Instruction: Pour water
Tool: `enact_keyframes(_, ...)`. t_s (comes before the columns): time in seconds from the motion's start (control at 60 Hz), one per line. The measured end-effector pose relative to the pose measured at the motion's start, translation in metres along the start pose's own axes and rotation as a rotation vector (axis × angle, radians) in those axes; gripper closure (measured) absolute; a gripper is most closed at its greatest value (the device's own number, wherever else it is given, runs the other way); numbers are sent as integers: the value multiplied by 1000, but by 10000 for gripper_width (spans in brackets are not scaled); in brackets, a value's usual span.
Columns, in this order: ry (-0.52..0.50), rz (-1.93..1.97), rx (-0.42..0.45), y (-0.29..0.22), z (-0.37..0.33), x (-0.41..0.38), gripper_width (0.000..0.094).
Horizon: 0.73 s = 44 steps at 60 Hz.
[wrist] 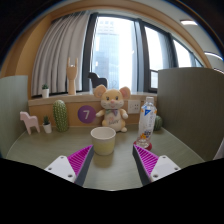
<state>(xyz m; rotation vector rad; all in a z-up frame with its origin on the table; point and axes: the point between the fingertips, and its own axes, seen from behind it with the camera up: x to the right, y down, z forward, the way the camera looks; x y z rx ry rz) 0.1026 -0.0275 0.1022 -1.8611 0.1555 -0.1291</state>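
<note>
From the gripper view, my gripper (110, 165) is spread wide and holds nothing; its two fingers (70, 163) sit low over the worktop (110, 178). A pale cup (103, 139) stands just ahead of them, roughly centred on the gap but not between them. To its right, a bottle (148, 122) with a red and blue label stands near the right finger. Behind sit a plush mouse (111, 107), a cactus (60, 115) and a small white llama (29, 122). I judge the risk is knocking the light cup over while reaching for the bottle, since they stand close together.
</note>
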Motion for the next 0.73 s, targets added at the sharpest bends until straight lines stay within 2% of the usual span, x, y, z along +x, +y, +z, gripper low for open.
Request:
enact_keyframes(0.15,-96,-38,12,-17,-51,-55,130)
enact_keyframes(0.417,-228,-34,92,-48,-116,-123,132)
enact_keyframes(0.633,-263,-51,113,-53,-147,-143,132)
enact_keyframes(0.733,-249,-60,104,-49,-151,-140,134)
